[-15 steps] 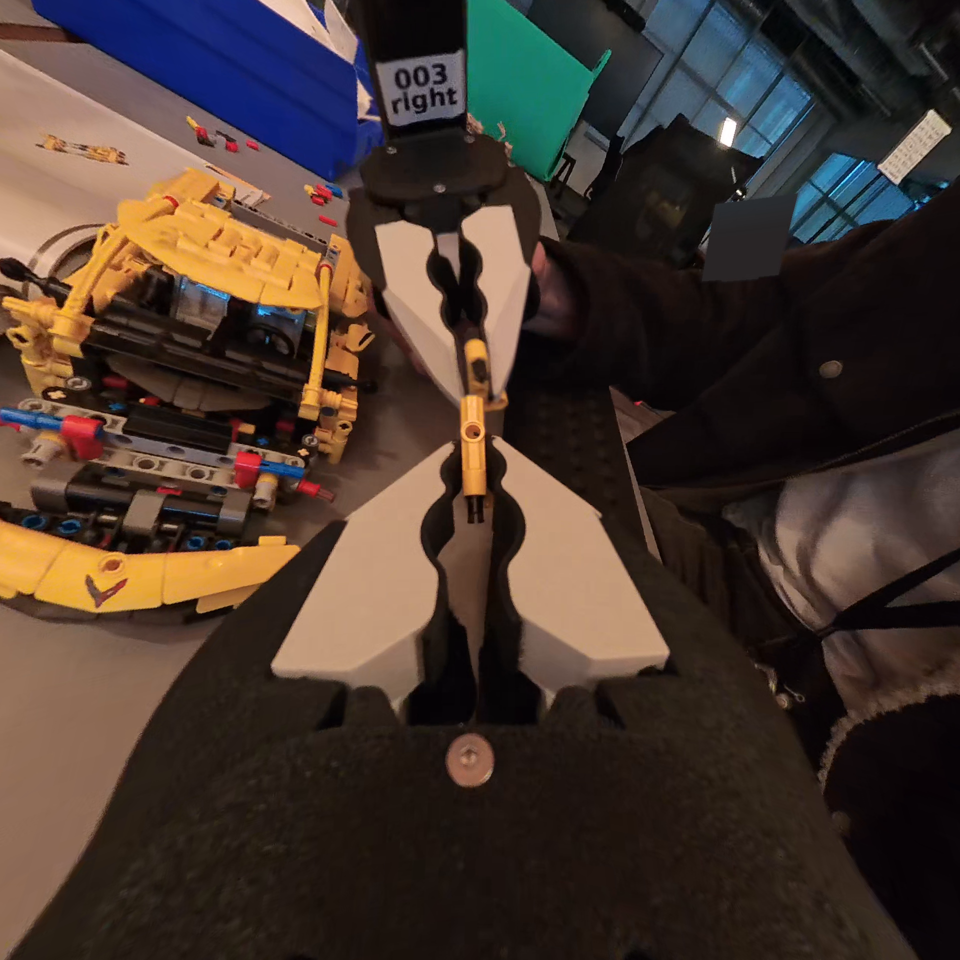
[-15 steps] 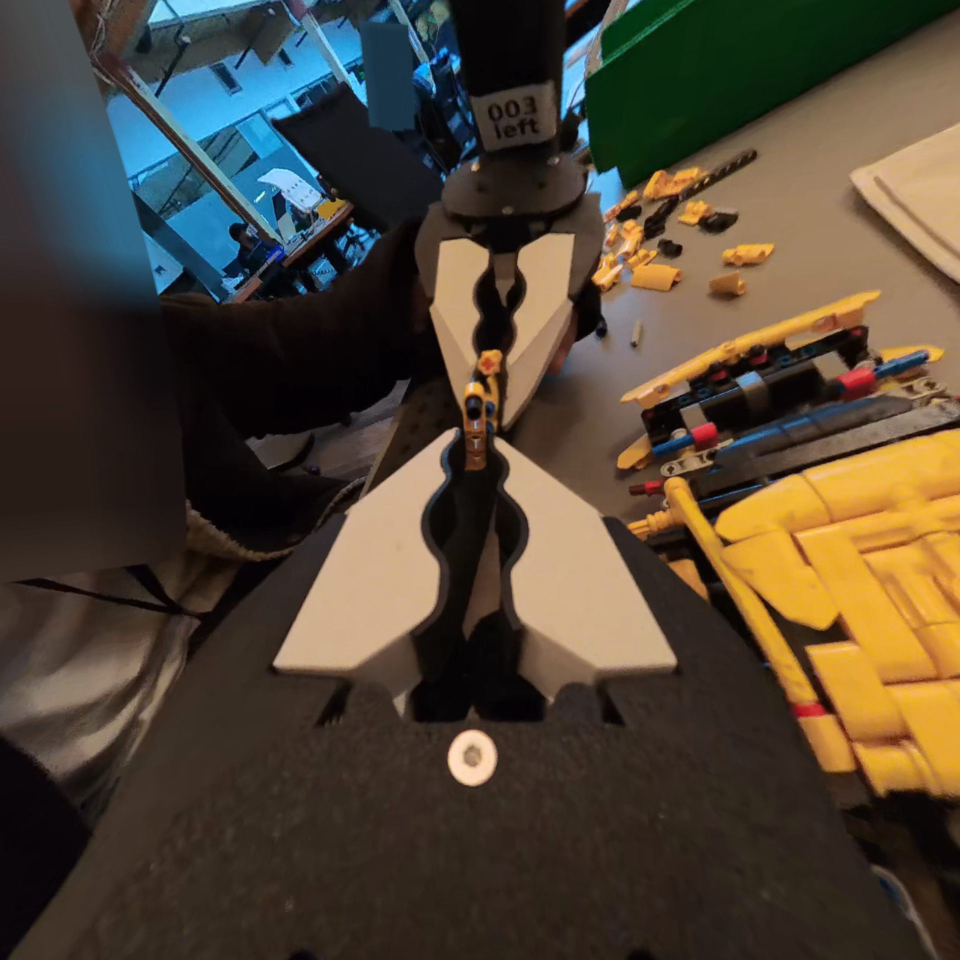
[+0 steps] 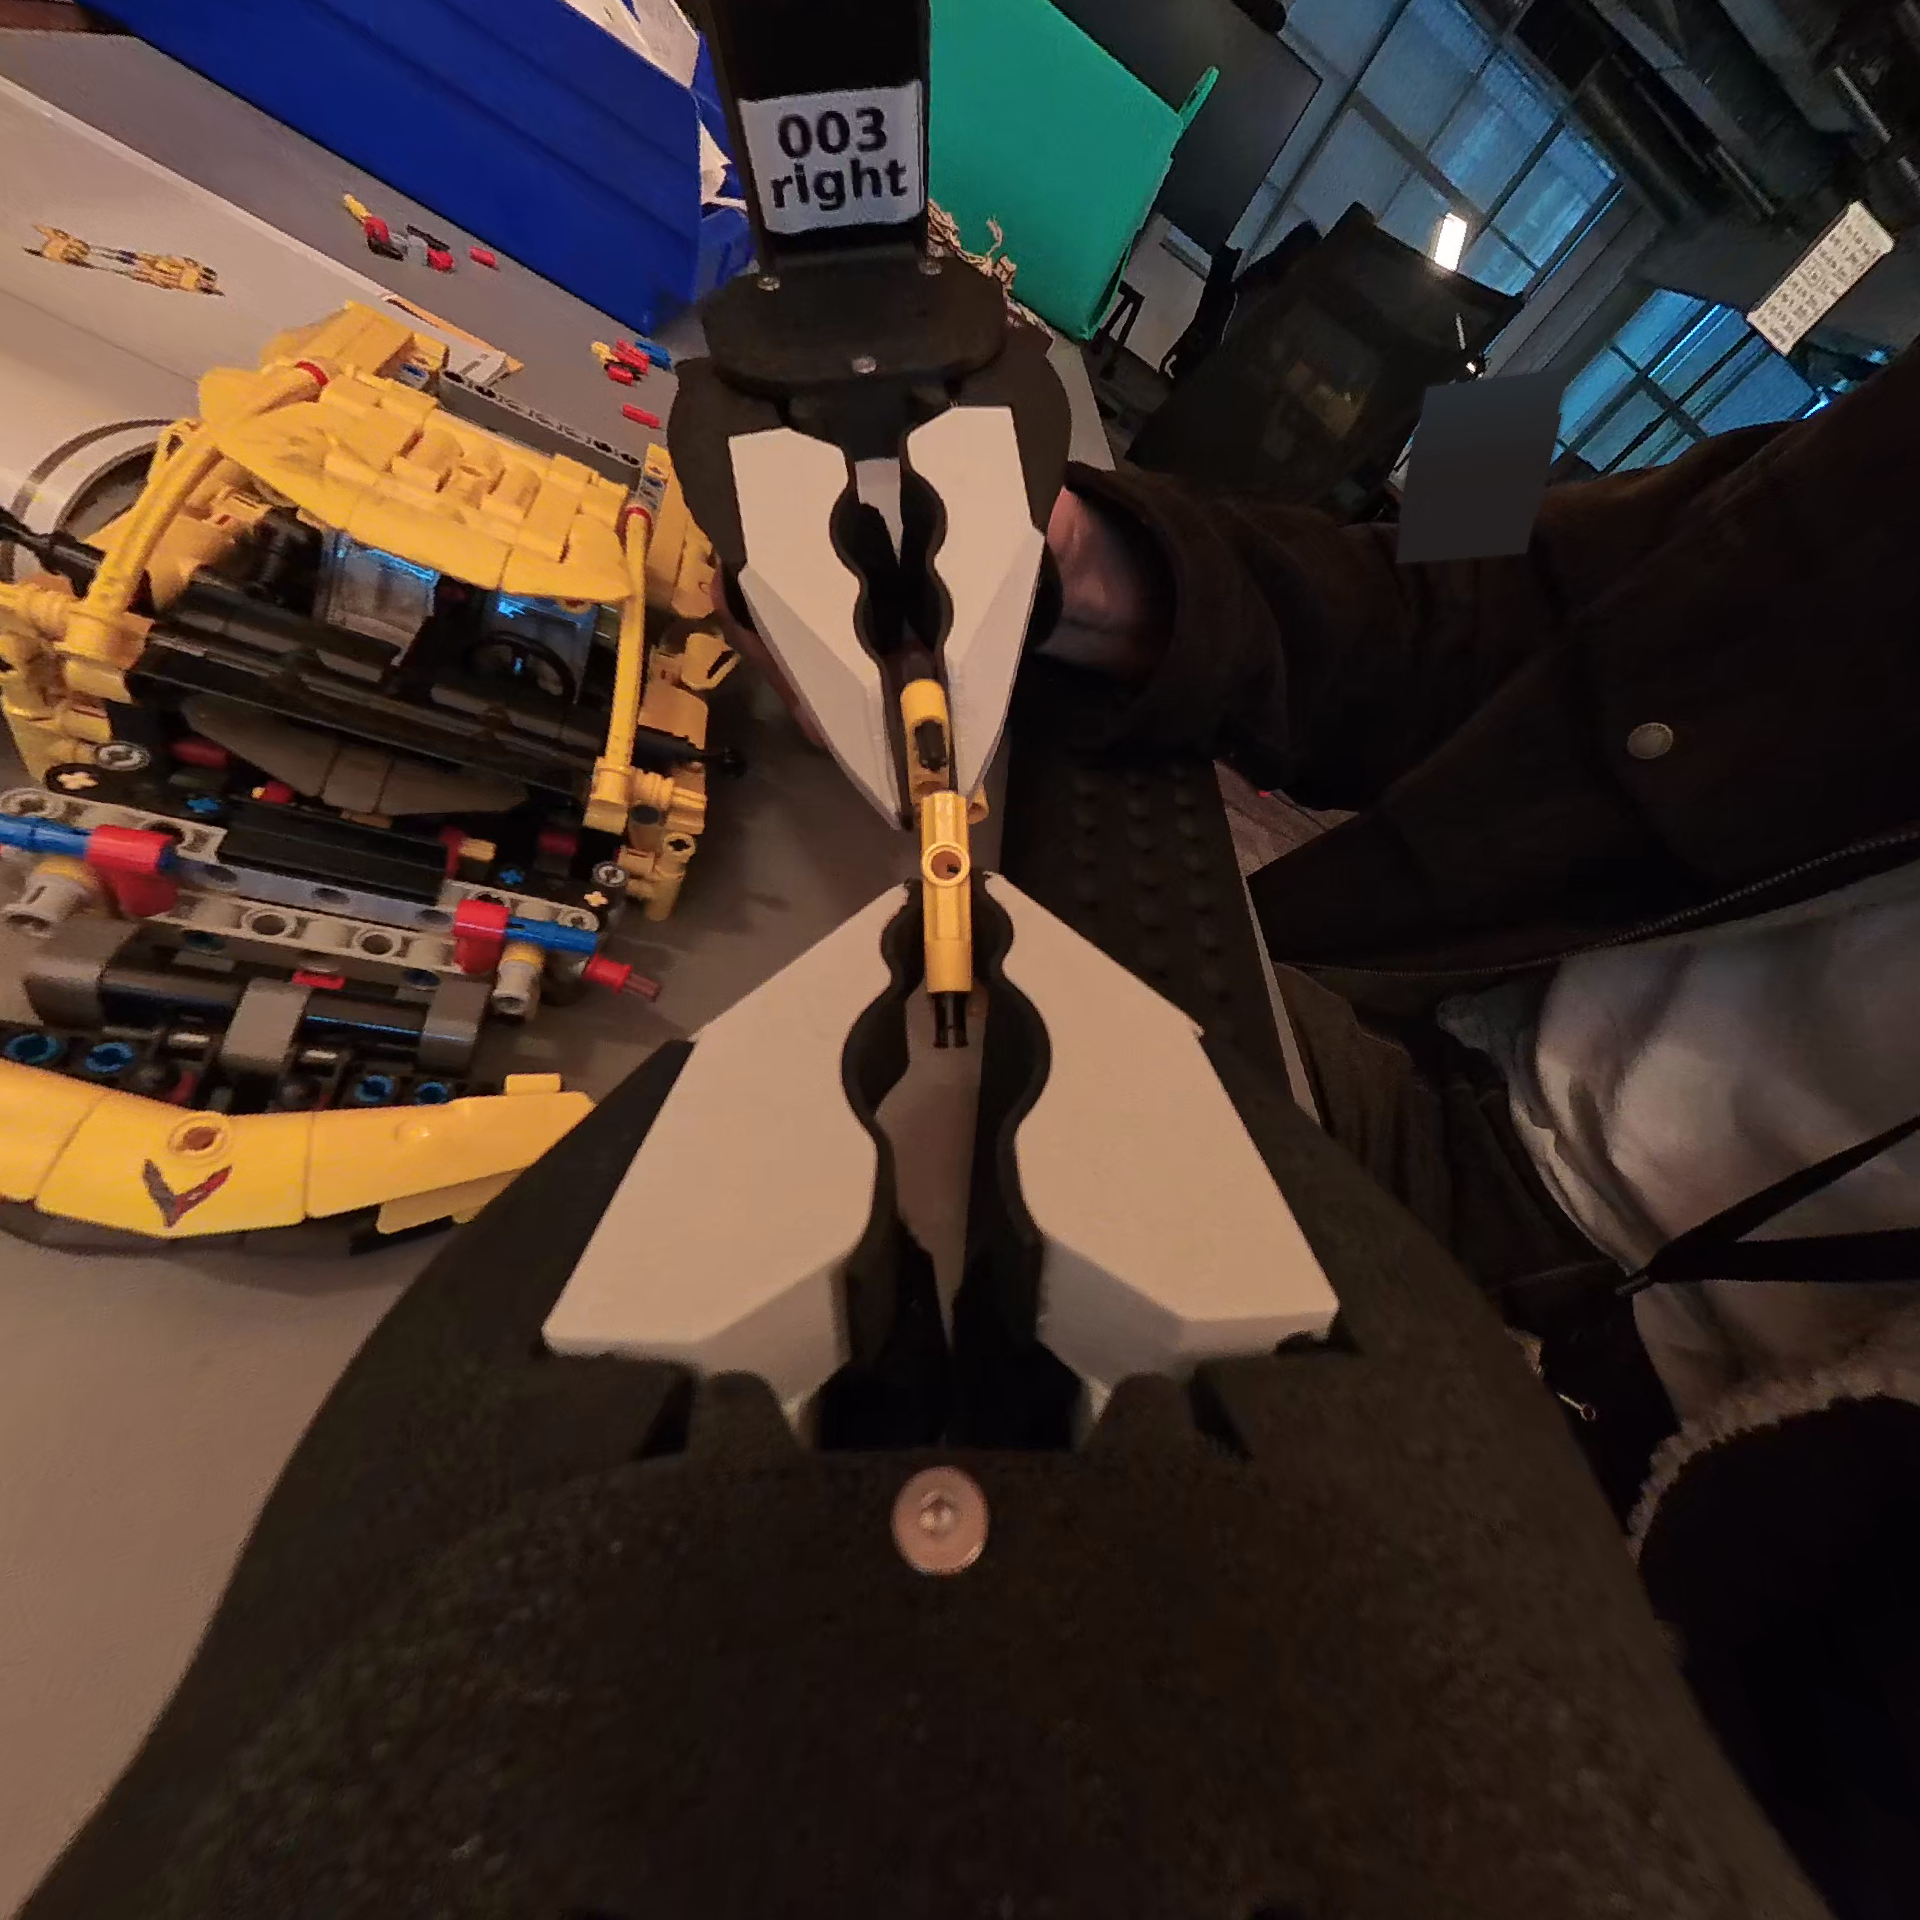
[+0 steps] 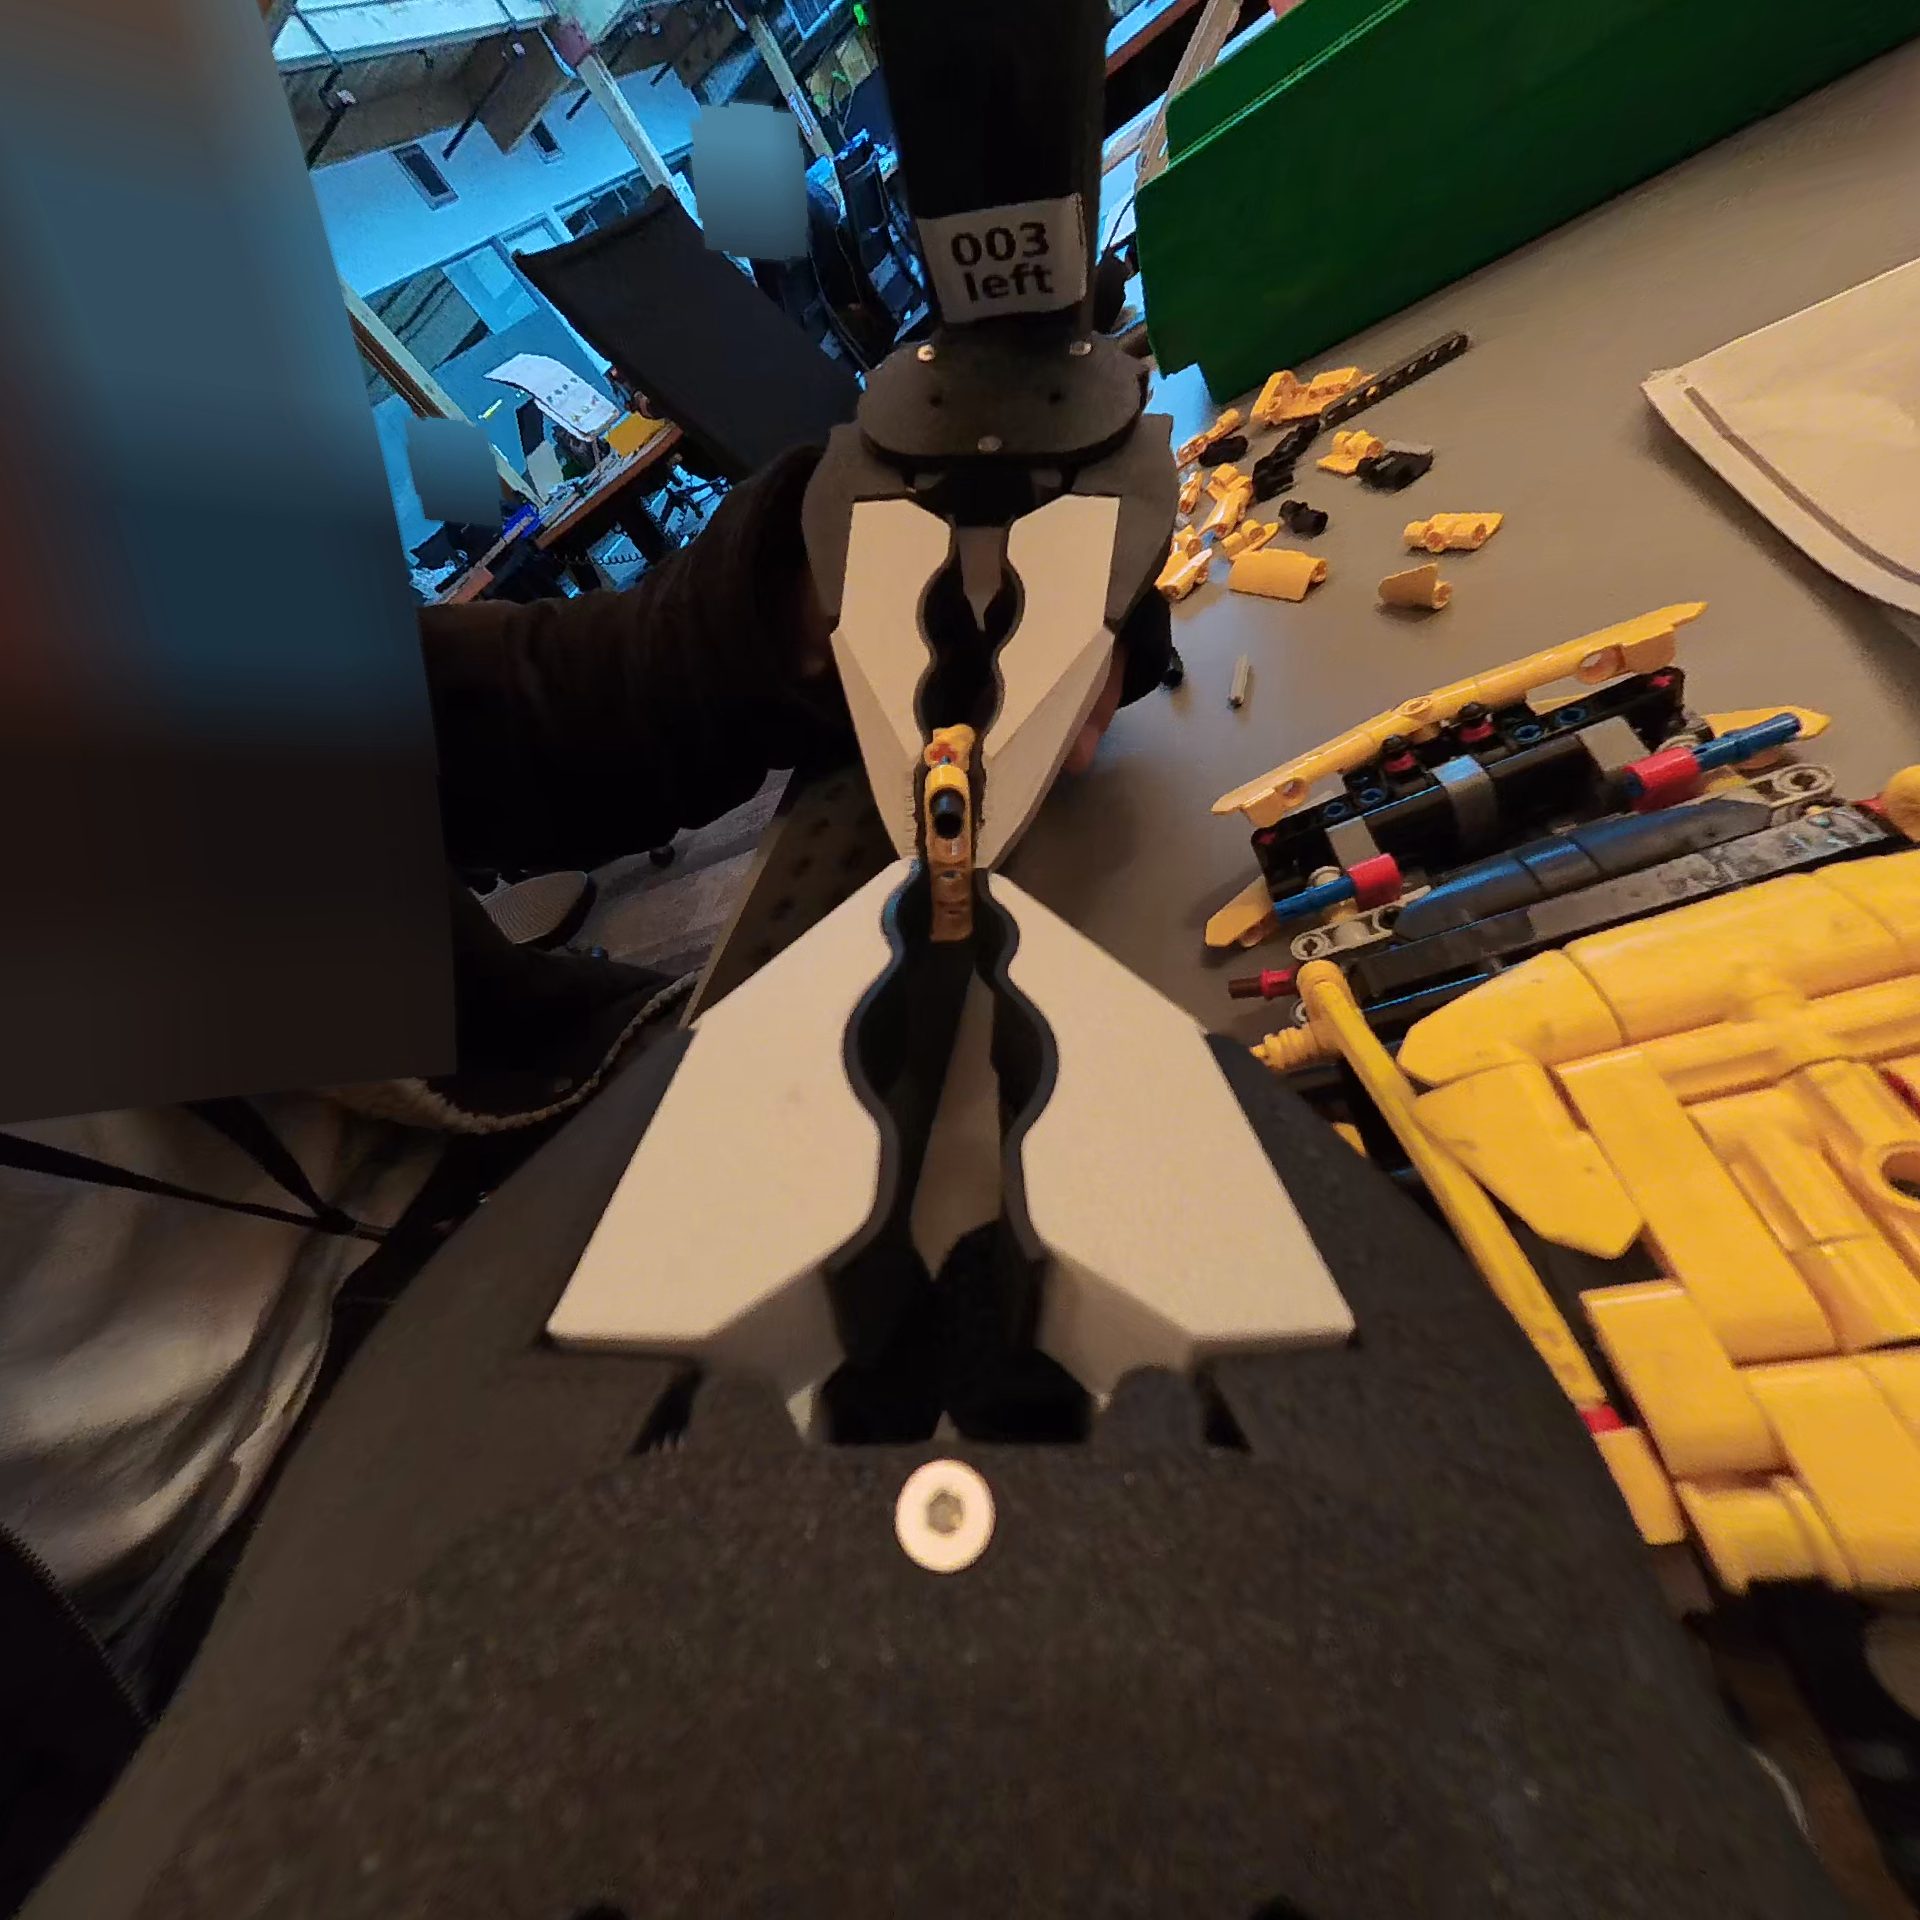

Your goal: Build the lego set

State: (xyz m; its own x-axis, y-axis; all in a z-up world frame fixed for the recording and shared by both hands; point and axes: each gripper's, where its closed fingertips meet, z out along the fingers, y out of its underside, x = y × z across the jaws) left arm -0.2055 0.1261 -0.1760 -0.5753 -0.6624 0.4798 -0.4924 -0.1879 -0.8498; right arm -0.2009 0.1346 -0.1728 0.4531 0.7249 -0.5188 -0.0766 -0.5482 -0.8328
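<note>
Left wrist view: the left gripper (image 3: 943, 896) is clamped on a small yellow plastic connector piece with a black pin (image 3: 945, 914), tip to tip with the right gripper (image 3: 930, 805), which pinches a second small yellow piece (image 3: 925, 727). The two meet in mid-air. Far left, the half-built yellow and black lego car (image 3: 364, 623) sits on the grey table (image 3: 156, 1403).

Right wrist view: the right gripper (image 4: 948, 883) is closed on its yellow piece (image 4: 950, 894), the left gripper (image 4: 948, 821) opposite holding its connector (image 4: 948, 795). The car (image 4: 1662, 1143) lies right, loose yellow and black parts (image 4: 1288, 499) scattered far right.
</note>
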